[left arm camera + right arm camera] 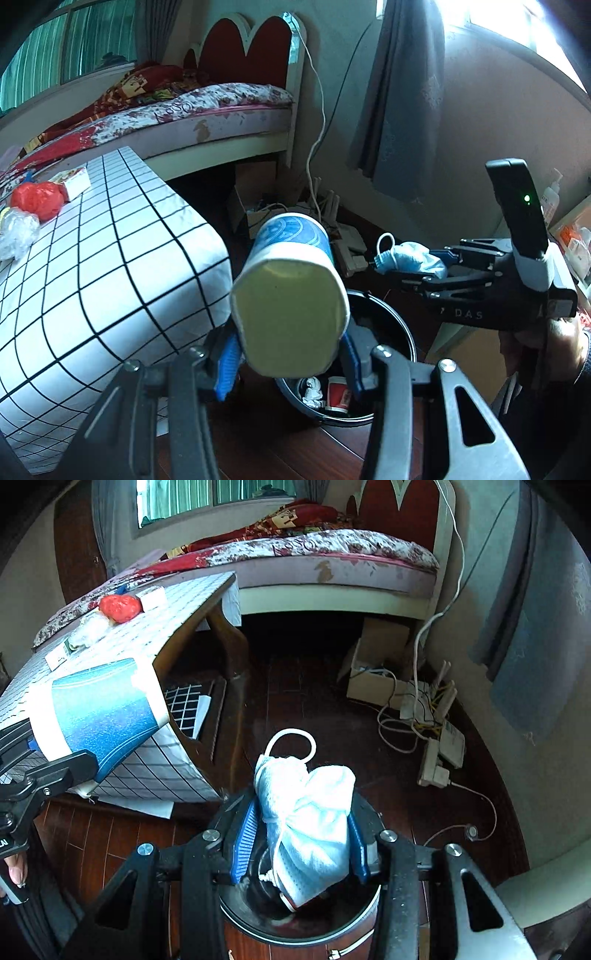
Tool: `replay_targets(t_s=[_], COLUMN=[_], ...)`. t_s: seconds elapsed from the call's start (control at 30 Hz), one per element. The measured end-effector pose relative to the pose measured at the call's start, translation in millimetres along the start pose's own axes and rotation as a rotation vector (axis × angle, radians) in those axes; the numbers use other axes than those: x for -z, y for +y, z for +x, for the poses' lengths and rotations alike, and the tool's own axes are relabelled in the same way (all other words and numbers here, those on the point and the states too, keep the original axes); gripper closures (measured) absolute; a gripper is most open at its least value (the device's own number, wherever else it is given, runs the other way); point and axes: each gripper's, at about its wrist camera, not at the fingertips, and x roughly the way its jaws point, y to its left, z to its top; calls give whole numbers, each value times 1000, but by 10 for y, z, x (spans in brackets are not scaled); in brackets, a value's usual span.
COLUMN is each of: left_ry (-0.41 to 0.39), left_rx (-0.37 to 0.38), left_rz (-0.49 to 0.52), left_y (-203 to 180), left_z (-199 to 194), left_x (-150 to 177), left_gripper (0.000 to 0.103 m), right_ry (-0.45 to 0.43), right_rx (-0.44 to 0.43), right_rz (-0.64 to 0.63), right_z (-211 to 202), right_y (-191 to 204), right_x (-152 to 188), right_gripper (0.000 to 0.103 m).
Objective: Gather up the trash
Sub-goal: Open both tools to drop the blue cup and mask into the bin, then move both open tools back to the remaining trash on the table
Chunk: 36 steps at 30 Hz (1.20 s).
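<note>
Above bin (402, 332), beside checked worktop (110, 258): left gripper (290, 363) pinching blue paper cup (291, 295), squashed at base; right gripper (301, 845) pinching crumpled face mask (310, 823), directly over bin mouth. Neither dropped yet.

Progress, judged: partway. Already inside bin: one red cup, some white crumpled scraps. Left on worktop, far from bin: one red plastic wad (37, 199), one clear plastic wad (16, 232), two small boxes.

Count: two grippers, one cup, one mask, one bin.

Cup (291, 295) and mask (310, 823) above bin (354, 923), beside table (92, 277).
</note>
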Motion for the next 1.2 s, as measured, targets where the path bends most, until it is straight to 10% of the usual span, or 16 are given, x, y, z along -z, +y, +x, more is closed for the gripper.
replay_targets(t_s=[0.57, 0.67, 0.77, 1.2], left_ry=[220, 221, 202, 114], left_rx=[112, 143, 56, -170], left_rz=[27, 14, -30, -46], left_y=[-256, -235, -143, 27], left_z=[603, 656, 672, 511], left_x=[175, 191, 220, 243], left_gripper=[53, 31, 5, 1], right_ry=[158, 185, 212, 171], right_rx=[-42, -46, 23, 87], right_rz=[-6, -4, 8, 27], right_z=[343, 415, 510, 439], right_y=[-199, -201, -233, -276], right_x=[345, 369, 393, 298], right_gripper=[58, 53, 12, 1])
